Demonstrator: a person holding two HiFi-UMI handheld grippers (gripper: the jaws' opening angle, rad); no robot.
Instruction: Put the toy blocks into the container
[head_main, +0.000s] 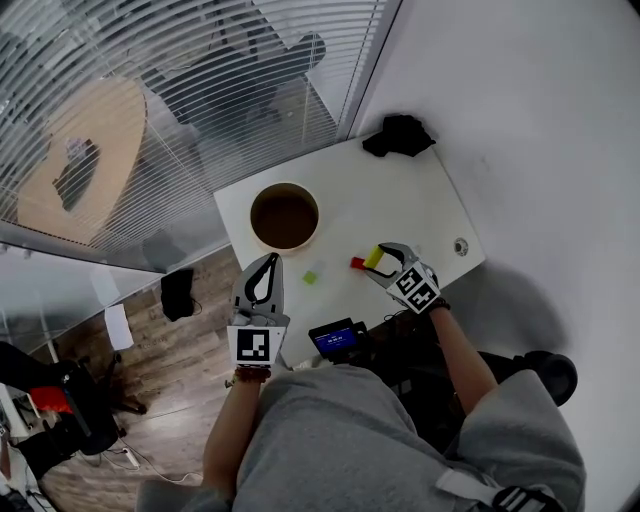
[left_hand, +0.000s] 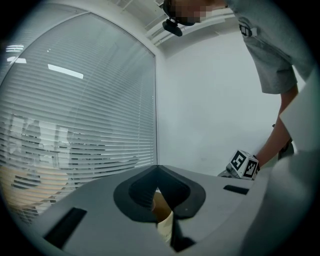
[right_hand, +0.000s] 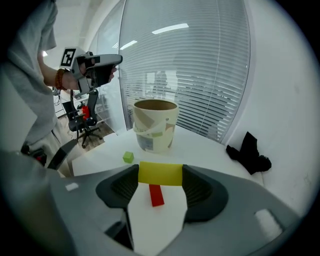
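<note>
Right hand-held gripper (right_hand: 160, 176) is clamping a yellow block (right_hand: 160, 173) crosswise between its jaws, both pads pressing on the block's ends, and is holding it just above the white table (head_main: 420, 205). Under the raised block, a red block (right_hand: 156, 195) is lying flat on the table (in the head view it is showing just beside the yellow one, on the container's side). A small green block (right_hand: 128, 157) is sitting on the table farther on, between the red block and the container (right_hand: 155, 132) and apart from both. The container, a pale tub with a brown inside, is standing upright toward the table's left end. The left hand-held gripper (head_main: 268, 262) is hanging in the air at the table's near-left edge, its jaws meeting at the tips and gripping nothing. Through the narrow slit below the tips, its own view is showing a strip of the container. A black cloth (head_main: 400, 135) is lying crumpled at the table's far corner by the wall, well apart from the blocks.
</note>
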